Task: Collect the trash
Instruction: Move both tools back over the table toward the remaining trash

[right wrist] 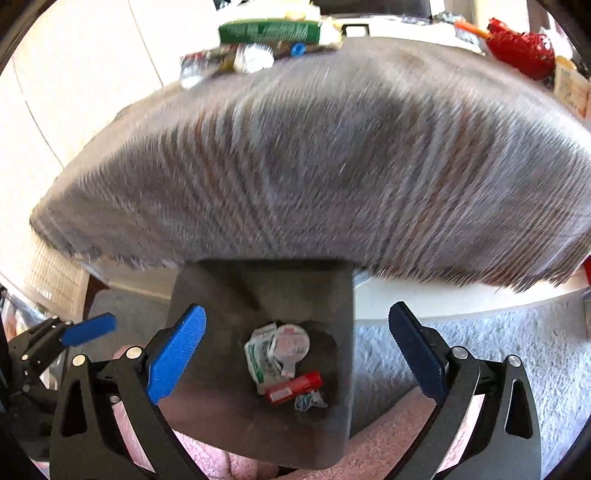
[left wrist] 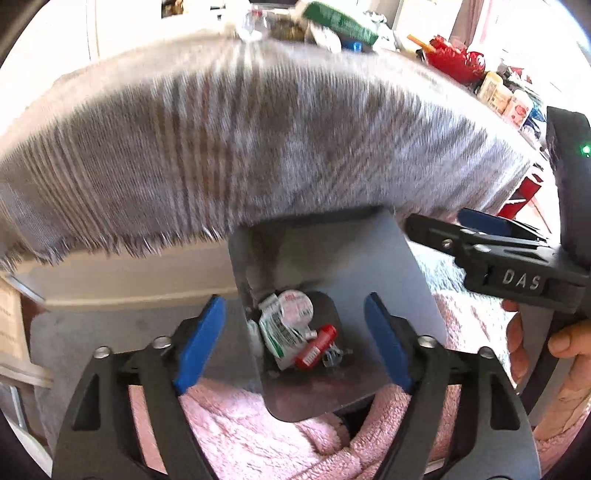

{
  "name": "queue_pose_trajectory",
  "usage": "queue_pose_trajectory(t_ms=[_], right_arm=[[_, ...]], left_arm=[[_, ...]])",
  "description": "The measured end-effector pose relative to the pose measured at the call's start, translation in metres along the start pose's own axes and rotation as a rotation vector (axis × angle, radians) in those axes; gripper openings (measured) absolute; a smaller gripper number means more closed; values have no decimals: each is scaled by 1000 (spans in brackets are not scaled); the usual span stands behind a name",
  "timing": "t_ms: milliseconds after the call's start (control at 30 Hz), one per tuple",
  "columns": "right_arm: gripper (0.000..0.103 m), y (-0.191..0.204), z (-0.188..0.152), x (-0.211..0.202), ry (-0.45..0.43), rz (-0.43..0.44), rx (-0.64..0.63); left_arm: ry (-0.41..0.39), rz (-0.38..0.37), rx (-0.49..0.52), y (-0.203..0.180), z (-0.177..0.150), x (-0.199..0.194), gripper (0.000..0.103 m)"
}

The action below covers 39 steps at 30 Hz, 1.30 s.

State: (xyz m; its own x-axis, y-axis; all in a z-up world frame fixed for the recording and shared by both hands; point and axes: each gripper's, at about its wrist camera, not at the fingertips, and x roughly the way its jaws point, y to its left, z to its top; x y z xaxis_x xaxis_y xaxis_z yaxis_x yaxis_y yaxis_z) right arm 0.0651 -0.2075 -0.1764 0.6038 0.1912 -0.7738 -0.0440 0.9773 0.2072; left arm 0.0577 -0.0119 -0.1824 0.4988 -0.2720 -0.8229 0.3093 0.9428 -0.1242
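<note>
A grey bin (left wrist: 384,266) (right wrist: 221,295) stands on the floor below the table edge. Inside lie a white round lid (left wrist: 295,304) (right wrist: 293,341), a crumpled green-and-white wrapper (left wrist: 277,332) (right wrist: 260,358), a red tube (left wrist: 316,347) (right wrist: 293,387) and a small blue scrap (right wrist: 308,400). My left gripper (left wrist: 295,343) is open and empty above the bin. My right gripper (right wrist: 297,350) is open and empty above the bin; it also shows in the left wrist view (left wrist: 461,225). More trash lies on the table: a green packet (left wrist: 340,20) (right wrist: 267,29) and a clear crumpled piece (left wrist: 253,24) (right wrist: 255,57).
A grey striped fringed cloth (left wrist: 221,140) (right wrist: 332,177) covers the table and hangs over its edge above the bin. A red object (left wrist: 456,59) (right wrist: 521,48) and jars (left wrist: 498,92) stand at the far right. Pink fabric (left wrist: 240,432) lies below the grippers. Grey carpet (right wrist: 480,350) is around the bin.
</note>
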Motion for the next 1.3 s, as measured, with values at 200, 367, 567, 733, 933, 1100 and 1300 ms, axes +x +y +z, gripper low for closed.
queue_pose_trajectory(t_ms=[200,367,567,733,933,1100,1300], right_arm=[[100,-13,28,-30,-94,-36,14],[100,-18,59,-54,-181,-47,6],[100,-16,93,-60,-225,-51,8],[100,-6,123,-52,-243,-31,-2],[100,6,148,-37,-244,-14,-17],[100,27,162,-24,-250,29,-58],[98,61,177,-11,-261,35,-132]], left_arm=[[-90,26,-17,10,32,-23,90],[-166,60,-15,20,60,-43,93],[-216,98,3,27,93,-52,94],[-232,115,10,33,121,-48,94],[-215,108,16,39,140,-32,94],[-193,111,21,46,147,-22,93],[-187,118,4,61,154,-20,93]])
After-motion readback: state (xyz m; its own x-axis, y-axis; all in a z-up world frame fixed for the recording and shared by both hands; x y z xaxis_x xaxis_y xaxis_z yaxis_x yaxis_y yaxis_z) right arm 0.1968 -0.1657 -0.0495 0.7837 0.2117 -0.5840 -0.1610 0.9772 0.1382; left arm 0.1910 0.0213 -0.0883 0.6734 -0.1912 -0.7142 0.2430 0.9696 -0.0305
